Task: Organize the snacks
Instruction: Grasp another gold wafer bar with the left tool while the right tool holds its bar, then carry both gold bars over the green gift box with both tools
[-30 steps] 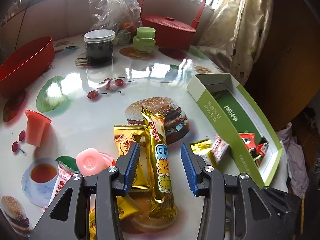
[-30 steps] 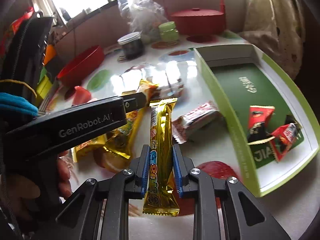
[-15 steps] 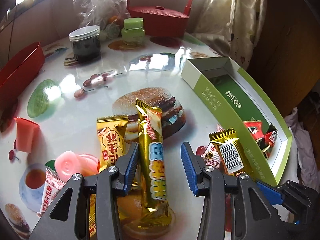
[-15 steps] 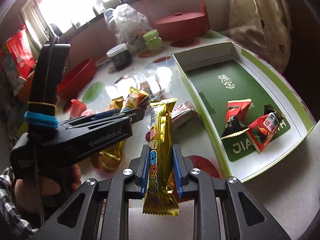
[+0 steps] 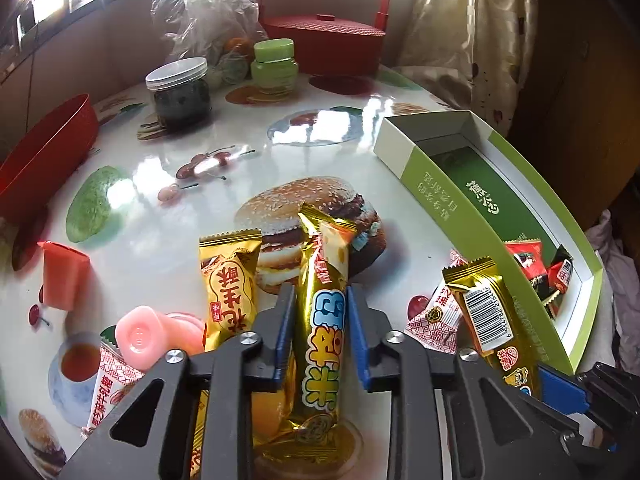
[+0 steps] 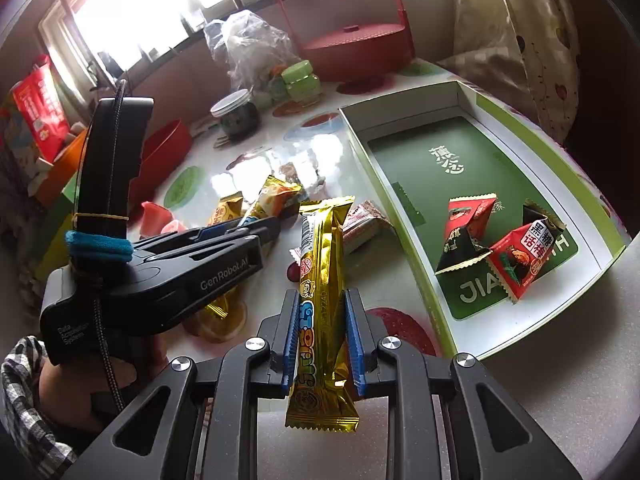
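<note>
My left gripper (image 5: 320, 320) is shut on a long gold snack bar (image 5: 322, 320) that lies on the table. A shorter gold packet (image 5: 230, 280) lies just left of it. My right gripper (image 6: 322, 336) is shut on a second gold snack bar (image 6: 322, 280) and holds it above the table, left of the green box (image 6: 424, 280). That bar also shows in the left wrist view (image 5: 484, 316). The green box (image 5: 440, 188) holds several red and black candy packets (image 6: 516, 256). The left gripper shows in the right wrist view (image 6: 256, 228).
Red-and-white candies (image 5: 436, 320) lie by the box. Pink jelly cups (image 5: 140, 332) and a red cup (image 5: 62, 276) sit at the left. A dark jar (image 5: 178, 92), a green jar (image 5: 274, 64), a plastic bag (image 5: 204, 16), a red basket (image 5: 324, 44) and a red bowl (image 5: 44, 152) stand at the back.
My left gripper has closed onto the gold bar on the table. My right gripper has risen a little and moved towards the green box with its bar.
</note>
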The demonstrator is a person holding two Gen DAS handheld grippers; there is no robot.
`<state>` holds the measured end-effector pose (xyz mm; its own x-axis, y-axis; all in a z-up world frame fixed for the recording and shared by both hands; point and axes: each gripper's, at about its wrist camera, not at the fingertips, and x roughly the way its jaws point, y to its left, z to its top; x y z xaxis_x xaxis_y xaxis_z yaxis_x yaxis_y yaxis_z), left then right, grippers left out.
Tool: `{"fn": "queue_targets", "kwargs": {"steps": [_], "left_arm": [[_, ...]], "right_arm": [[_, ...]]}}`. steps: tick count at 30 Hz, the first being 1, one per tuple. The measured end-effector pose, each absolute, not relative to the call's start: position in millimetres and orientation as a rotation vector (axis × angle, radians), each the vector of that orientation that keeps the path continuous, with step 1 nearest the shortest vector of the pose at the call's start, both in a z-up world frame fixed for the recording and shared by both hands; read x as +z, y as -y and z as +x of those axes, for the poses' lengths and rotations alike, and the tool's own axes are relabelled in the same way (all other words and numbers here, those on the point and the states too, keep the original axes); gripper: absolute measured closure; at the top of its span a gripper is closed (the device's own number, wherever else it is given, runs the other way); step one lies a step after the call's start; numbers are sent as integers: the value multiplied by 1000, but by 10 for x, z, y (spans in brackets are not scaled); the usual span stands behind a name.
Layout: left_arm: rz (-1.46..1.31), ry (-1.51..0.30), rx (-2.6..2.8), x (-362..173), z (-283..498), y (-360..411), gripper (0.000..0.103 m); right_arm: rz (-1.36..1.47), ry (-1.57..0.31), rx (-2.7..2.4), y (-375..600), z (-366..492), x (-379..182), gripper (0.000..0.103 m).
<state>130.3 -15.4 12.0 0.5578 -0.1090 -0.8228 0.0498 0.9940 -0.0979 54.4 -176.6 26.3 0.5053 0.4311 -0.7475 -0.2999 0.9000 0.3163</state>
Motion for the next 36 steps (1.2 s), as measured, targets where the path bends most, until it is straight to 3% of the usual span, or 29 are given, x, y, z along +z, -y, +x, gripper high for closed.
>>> {"fn": "queue_targets", "kwargs": {"steps": [36], "left_arm": [[-130, -821, -207, 779, 1028, 356, 79]], "right_arm": [[202, -813, 372, 2303, 515, 649, 82]]}}
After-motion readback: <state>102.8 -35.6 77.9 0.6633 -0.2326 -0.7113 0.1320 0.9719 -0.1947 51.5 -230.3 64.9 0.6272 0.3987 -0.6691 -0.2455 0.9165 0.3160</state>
